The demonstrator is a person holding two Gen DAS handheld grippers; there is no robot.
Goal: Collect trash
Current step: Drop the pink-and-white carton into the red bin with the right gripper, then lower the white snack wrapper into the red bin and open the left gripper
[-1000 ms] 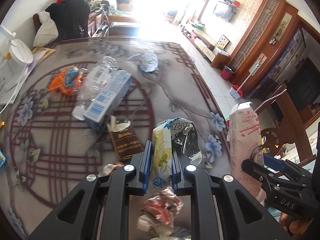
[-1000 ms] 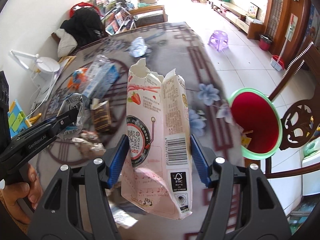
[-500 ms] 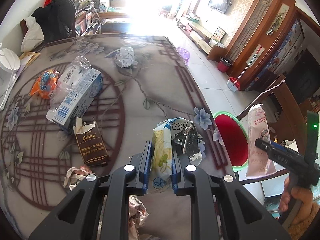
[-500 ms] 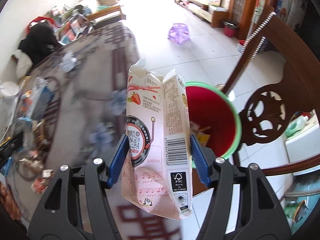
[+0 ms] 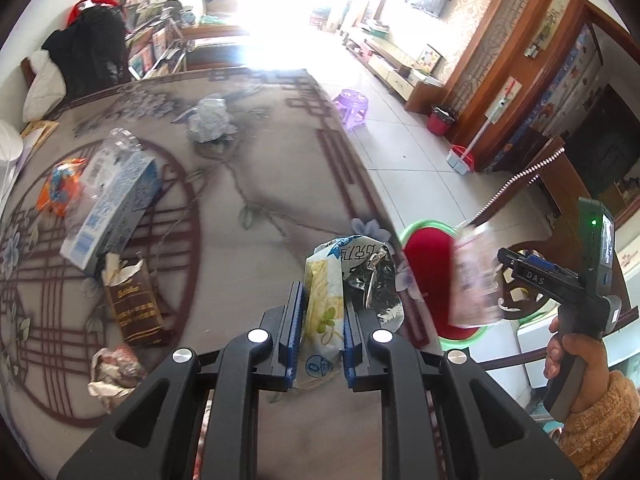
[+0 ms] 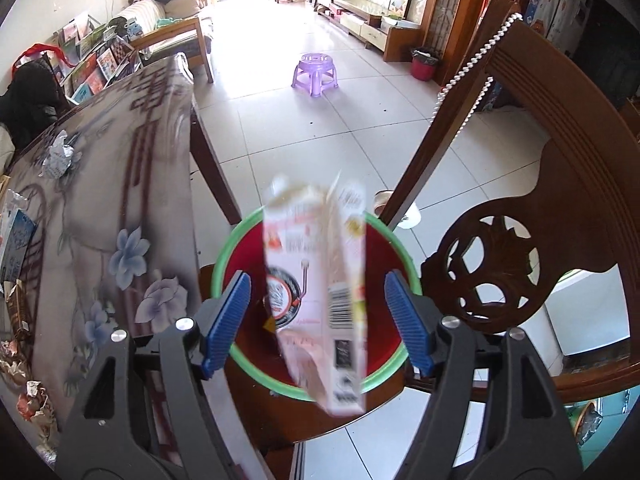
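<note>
Two claws are at work here, and they stand at different stages. The right claw (image 6: pixel 316 322) has just been opening: its blue pads stand clear of the pink carton (image 6: pixel 320 300) on both sides, so the carton is between the jaws but no longer gripped, blurred and tilted with its long axis roughly upright, directly above the red bin (image 6: pixel 384 248) with the green rim that sits on the chair seat beside the surface (image 6: pixel 160 200). From the left wrist view the same carton (image 5: pixel 476 280) shows as a smear over the bin (image 5: pixel 428 264), with the person's hand (image 5: pixel 572 364) on the right claw's handle just beyond it. The left claw (image 5: pixel 320 340) is nearly closed on a crumpled yellow-and-foil wrapper (image 5: pixel 332 292), which stands up between its pads above the near edge of the surface. The relation that matters next is this: the bin lies to the right of the left claw and lower than the surface, just past the edge, so the wrapper probably has to travel rightward over that edge before release. More trash is on the surface: a blue carton (image 5: pixel 112 208), a brown packet (image 5: pixel 134 304), a crumpled white wad (image 5: pixel 210 120) and an orange wrapper (image 5: pixel 60 188).
</note>
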